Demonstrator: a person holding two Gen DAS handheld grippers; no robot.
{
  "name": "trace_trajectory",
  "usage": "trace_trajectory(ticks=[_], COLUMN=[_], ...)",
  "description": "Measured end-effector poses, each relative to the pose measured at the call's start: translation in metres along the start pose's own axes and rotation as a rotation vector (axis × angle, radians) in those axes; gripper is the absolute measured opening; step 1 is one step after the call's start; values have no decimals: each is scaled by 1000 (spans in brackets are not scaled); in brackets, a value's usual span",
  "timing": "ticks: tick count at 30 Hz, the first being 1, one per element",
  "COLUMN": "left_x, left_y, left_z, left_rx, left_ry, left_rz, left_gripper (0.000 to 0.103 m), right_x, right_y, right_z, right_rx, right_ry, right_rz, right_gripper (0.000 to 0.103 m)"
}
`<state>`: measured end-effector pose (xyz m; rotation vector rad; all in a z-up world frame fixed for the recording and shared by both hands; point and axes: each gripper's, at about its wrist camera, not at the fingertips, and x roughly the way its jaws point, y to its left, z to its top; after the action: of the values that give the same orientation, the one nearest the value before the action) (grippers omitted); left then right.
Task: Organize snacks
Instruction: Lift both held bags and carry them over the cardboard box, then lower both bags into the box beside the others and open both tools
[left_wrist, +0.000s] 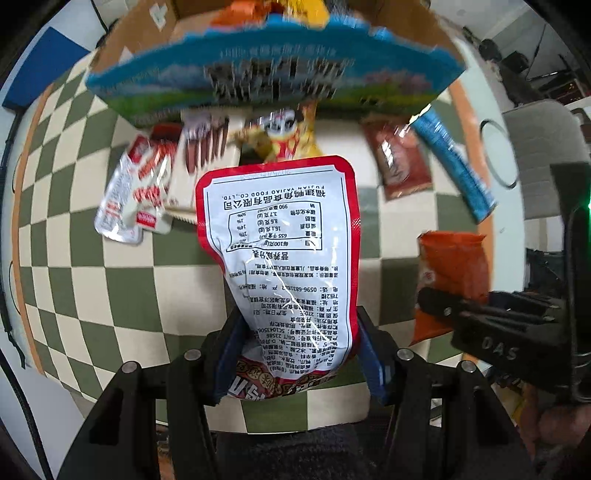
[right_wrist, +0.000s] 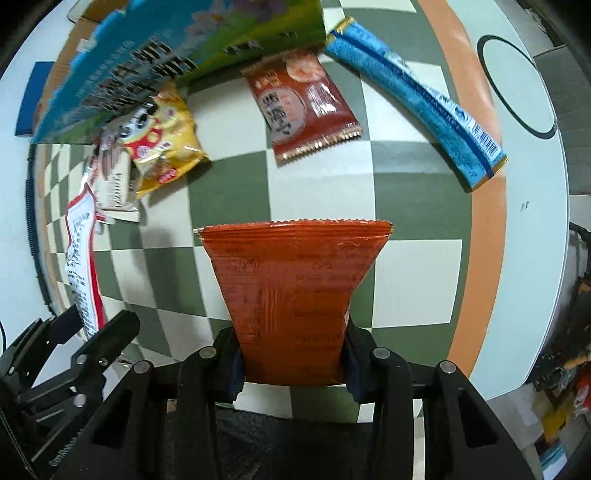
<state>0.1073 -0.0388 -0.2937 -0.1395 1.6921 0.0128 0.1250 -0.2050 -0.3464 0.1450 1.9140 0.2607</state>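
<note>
My left gripper is shut on a red-and-white snack pouch, its printed back facing the camera, held above the checkered cloth. My right gripper is shut on an orange snack packet, also held above the cloth; the packet shows in the left wrist view at the right, with the right gripper below it. The pouch shows at the left edge of the right wrist view. A large blue-and-green bag leans out of a cardboard box at the far side.
On the green-and-white checkered cloth lie a brown-red packet, a long blue stick pack, a yellow cartoon packet, a white-and-red pouch and a chocolate-stick box. The round white table ends at the right.
</note>
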Motion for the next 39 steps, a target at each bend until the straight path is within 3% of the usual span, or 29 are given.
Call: trace_trajectory(ticks=[6, 10, 14, 17, 22, 28, 32, 39], left_x=[-56, -90, -120, -128, -113, -74, -54, -32], left_y=[-4, -15, -12, 0, 26, 60, 74, 85], left_z=[27, 55, 103, 147, 224, 296, 323, 349], left_rx=[-8, -16, -26, -33, -53, -76, -85, -90], left_ry=[-88, -151, -198, -220, -162, -57, -14, 35], left_rz=[-47, -67, -65, -29, 21, 70, 97, 125], left_gripper=[54, 54, 54, 54, 54, 55, 55, 55], right_x=[-42, -91, -140, -167, -186, -168, -151, -126], right_y=[4, 11, 29, 45, 64, 74, 75, 70], right_z=[22, 42, 73, 115, 196, 279, 316, 350], right_rx=[-18, -29, -61, -74, -52, -2, 22, 46], right_ry=[-52, -131, -221, -289, -312, -259, -226, -183], right_rz=[74, 146, 155, 116, 55, -39, -103, -159], right_gripper=[44, 44, 44, 44, 44, 44, 44, 44])
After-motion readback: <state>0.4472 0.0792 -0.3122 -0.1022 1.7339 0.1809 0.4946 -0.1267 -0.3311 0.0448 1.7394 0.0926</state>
